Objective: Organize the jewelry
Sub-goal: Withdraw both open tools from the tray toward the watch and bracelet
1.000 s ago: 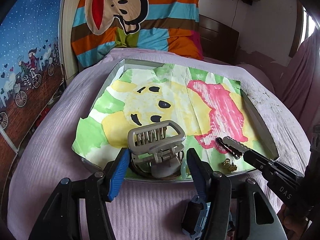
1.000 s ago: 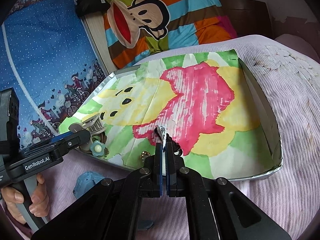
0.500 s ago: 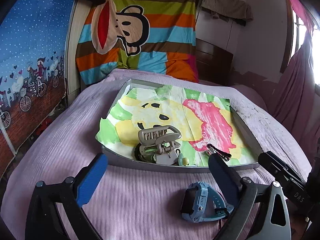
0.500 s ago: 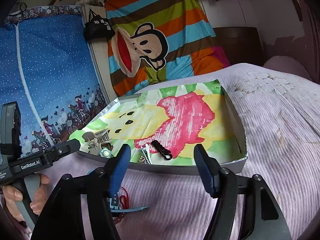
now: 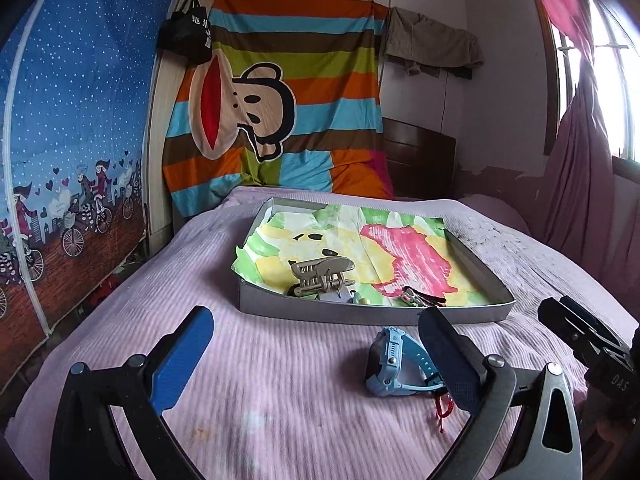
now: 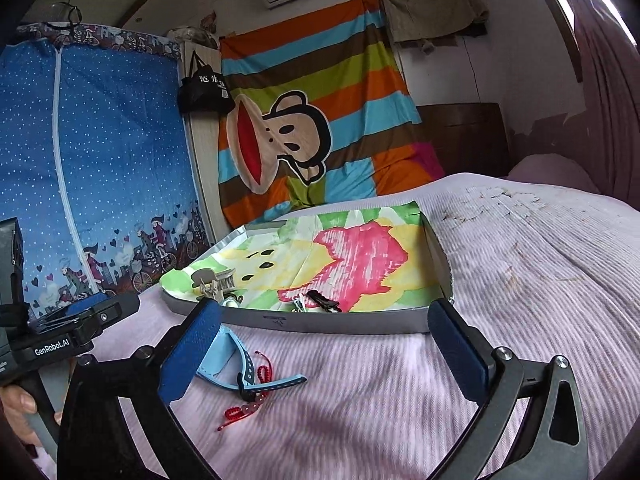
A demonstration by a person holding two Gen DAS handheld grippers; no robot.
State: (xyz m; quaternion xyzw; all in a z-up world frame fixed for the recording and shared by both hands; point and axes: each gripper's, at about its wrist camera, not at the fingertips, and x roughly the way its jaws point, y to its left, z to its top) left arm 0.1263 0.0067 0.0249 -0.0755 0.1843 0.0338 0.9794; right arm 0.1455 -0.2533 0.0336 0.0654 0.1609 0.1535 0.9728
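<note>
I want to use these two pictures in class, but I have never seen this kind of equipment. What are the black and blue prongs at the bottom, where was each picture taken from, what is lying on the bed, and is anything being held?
Each picture comes from a camera mounted on a hand-held gripper, looking forward between its two blue-padded fingers. One view is from the left gripper, the other from the right gripper; a person holds one in each hand.

On the pink bedspread sits a shallow tray lined with a painted picture. Inside it lie a beige hair claw and a dark hair clip. Outside, in front of the tray, lie a blue watch and a red beaded bracelet.

Nothing is held: the left gripper's jaws stand wide apart and empty, and the right's are opening, also empty.
</note>
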